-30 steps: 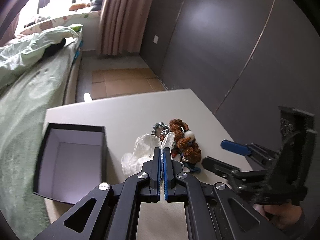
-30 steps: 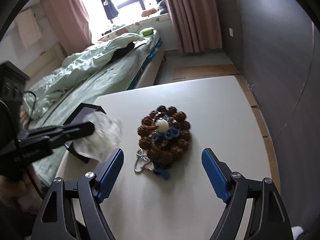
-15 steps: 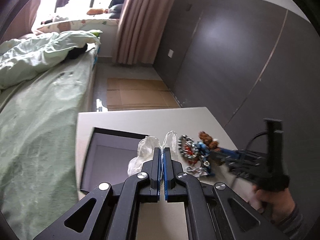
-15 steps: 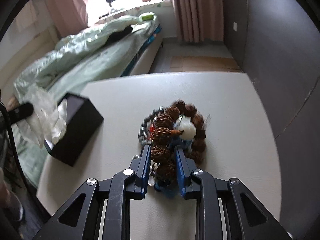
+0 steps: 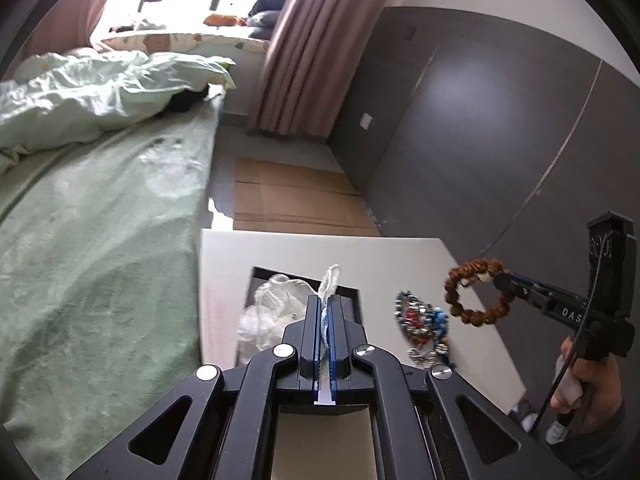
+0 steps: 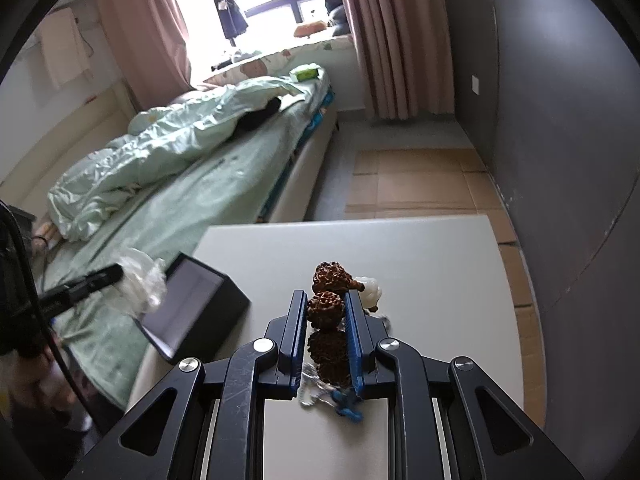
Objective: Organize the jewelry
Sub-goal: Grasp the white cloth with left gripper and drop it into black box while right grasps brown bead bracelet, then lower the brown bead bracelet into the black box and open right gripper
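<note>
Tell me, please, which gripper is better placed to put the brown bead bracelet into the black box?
Right, probably. The right gripper is closing on the brown bead bracelet, which hangs above the table. The left gripper is shut on a clear plastic bag over the black box.

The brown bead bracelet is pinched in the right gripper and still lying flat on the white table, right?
Not quite. The brown bead bracelet is pinched in the right gripper, whose jaws are closing, but it hangs in the air above the white table, not flat on it. The left wrist view shows this.
</note>
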The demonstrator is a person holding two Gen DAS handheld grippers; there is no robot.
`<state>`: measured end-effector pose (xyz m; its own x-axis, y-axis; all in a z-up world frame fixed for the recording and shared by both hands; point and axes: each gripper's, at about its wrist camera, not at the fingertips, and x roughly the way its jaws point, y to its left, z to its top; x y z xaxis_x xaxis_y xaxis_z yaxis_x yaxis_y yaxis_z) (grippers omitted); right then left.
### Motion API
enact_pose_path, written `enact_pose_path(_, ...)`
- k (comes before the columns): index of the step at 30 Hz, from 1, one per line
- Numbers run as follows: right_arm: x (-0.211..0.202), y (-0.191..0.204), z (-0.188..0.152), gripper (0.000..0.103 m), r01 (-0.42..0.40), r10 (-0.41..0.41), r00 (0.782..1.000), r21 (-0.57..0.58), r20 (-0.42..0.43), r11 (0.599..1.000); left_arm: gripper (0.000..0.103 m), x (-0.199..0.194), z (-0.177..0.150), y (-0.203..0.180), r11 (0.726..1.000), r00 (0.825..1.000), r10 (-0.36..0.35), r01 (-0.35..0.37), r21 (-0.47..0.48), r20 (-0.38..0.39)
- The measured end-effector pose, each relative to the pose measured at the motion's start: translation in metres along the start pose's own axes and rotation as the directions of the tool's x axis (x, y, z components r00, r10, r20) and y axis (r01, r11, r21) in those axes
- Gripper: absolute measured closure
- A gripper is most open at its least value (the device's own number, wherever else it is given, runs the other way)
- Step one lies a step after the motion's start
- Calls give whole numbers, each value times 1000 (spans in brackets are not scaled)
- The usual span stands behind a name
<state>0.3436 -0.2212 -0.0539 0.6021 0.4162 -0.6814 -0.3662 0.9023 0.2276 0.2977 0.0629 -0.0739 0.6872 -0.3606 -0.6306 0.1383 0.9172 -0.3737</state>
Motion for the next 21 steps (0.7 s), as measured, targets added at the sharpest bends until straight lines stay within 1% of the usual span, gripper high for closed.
enact_pose_path(2,-4,8,8,84,-9,10,1000,-9,12,1000,94,3,3,2,1000,1000,-14,13,-4,-25)
enact_pose_path(3,-5,10,9,84,-13,13,1000,-12,16,1000,81,5,3,2,1000,999,-16,16,-6,-37)
enact_pose_path(4,-6,14,12,84,-20,20,1000,-14,19,1000,58,4,3,3,1000,999,-18,17,-7,-36)
enact_pose_path(5,-7,18,15,84,-31,32,999,-13,23,999,47,2,3,4,1000,1000,-19,18,-11,-25)
enact_pose_path(6,-7,21,17,84,-38,38,999,-13,25,999,29,-2,3,6,1000,1000,-18,18,-14,-7)
enact_pose_path(7,-7,25,19,84,-43,43,999,-16,27,999,25,-7,2,6,1000,1000,-16,16,-16,9)
enact_pose_path(13,0,54,28,84,-95,96,995,-37,26,995,25,-27,-3,23,999,999,12,-11,-38,30)
enact_pose_path(21,23,104,28,84,-174,173,985,-81,-11,981,25,-50,-10,45,997,998,53,-51,-60,38)
